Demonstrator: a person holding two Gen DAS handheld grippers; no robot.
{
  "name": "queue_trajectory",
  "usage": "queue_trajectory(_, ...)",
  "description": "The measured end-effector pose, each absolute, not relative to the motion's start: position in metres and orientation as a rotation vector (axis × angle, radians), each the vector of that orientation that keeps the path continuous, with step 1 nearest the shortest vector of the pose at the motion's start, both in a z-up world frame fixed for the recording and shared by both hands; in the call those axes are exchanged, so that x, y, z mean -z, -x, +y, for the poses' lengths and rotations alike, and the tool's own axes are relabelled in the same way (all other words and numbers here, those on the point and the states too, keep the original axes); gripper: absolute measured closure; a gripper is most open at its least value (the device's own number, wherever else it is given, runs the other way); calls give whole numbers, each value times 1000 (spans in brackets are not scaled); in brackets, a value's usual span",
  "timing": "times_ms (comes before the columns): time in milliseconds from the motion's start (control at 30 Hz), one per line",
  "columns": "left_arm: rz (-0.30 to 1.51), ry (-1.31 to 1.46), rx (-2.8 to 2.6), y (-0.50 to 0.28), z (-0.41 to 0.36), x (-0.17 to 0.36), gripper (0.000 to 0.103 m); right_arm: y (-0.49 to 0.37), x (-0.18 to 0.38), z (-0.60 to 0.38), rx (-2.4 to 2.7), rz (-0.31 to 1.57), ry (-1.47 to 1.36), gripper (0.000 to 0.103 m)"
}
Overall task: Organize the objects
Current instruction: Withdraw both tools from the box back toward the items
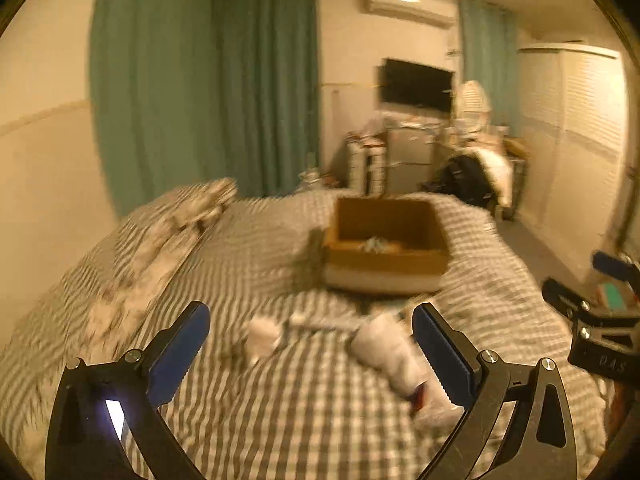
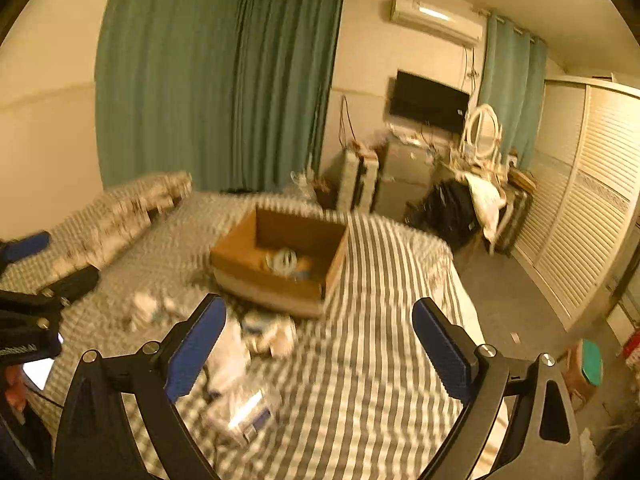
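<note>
An open cardboard box sits on the checked bed, with a pale bundle inside it; it also shows in the right wrist view. Several small white and pale items lie loose on the cover in front of it: a white lump and a white roll in the left wrist view, a white packet and a shiny wrapped pack in the right. My left gripper is open and empty above these items. My right gripper is open and empty. Both views are blurred.
A patterned pillow lies at the bed's left by the wall. Green curtains, a TV, drawers, a mirror and a cluttered chair stand beyond the bed. Louvred wardrobe doors line the right; floor runs beside the bed.
</note>
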State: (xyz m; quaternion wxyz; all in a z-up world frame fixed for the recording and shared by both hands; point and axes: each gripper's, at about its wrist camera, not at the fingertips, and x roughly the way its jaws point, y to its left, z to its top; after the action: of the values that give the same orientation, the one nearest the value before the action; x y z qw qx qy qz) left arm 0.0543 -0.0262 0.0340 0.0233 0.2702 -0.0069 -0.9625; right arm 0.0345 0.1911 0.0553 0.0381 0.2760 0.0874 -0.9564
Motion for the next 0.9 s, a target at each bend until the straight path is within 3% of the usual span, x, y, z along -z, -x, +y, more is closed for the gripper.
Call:
queue_trajectory(167, 3, -944, 2887, -50, -34, 19, 0, -18, 17, 180, 2838, 233, -1103, 8)
queue_trajectory(333, -31, -961, 2847, -51, -37, 38, 0, -7, 63, 163, 2757, 258, -1223, 8)
queue_trajectory(700, -15, -1010, 2810, -43, -49, 52, 0, 21, 111, 135, 2643, 226, -1363, 11)
queue_trajectory(900, -2, -1051, 2809, -36, -46, 60, 0, 26, 127, 139, 2526, 143, -1432, 21)
